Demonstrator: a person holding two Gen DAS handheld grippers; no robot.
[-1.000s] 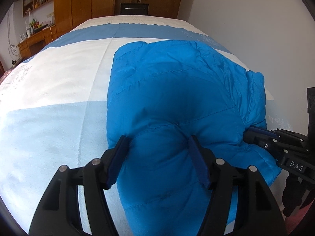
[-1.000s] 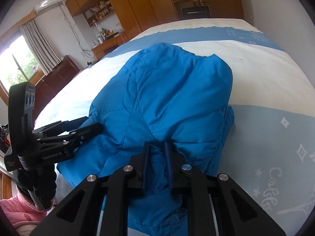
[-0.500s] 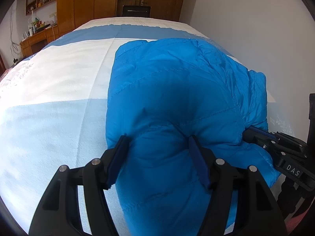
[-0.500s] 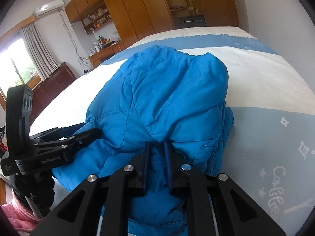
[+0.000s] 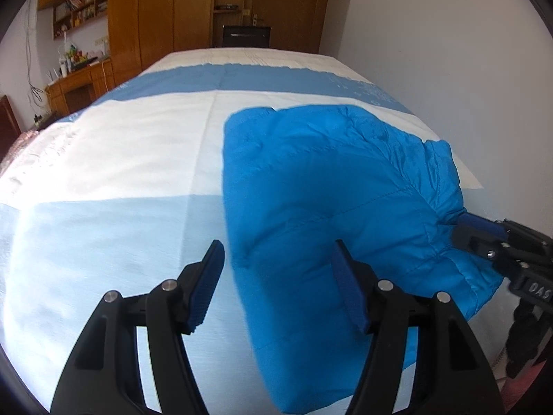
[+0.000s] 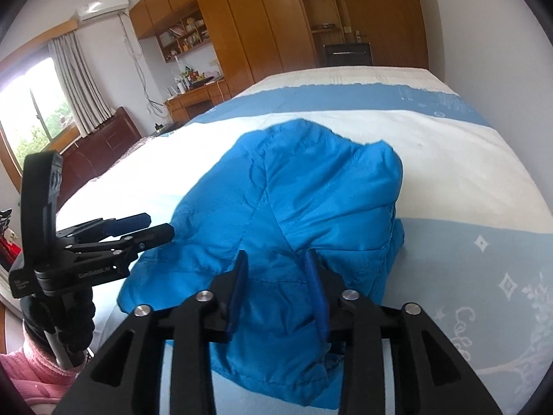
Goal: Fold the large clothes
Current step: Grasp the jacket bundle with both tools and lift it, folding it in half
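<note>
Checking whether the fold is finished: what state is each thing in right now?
Jacket: folded into a puffy bundle, lying on the bed, near its edge.
Left gripper: open, pads off the jacket, one finger over the bedspread.
Right gripper: jaws opening, jacket fabric between the fingers, not pinched.
Bedspread: spread flat, a few creases.
Curtain: drawn aside.

I see bright blue quilted puffer jacket [image 5: 331, 186] lying folded into compact puffy bundle on bed, over white and pale-blue bands of cover, near wall-side edge; stitched seams and wrinkles cross its top.
</note>
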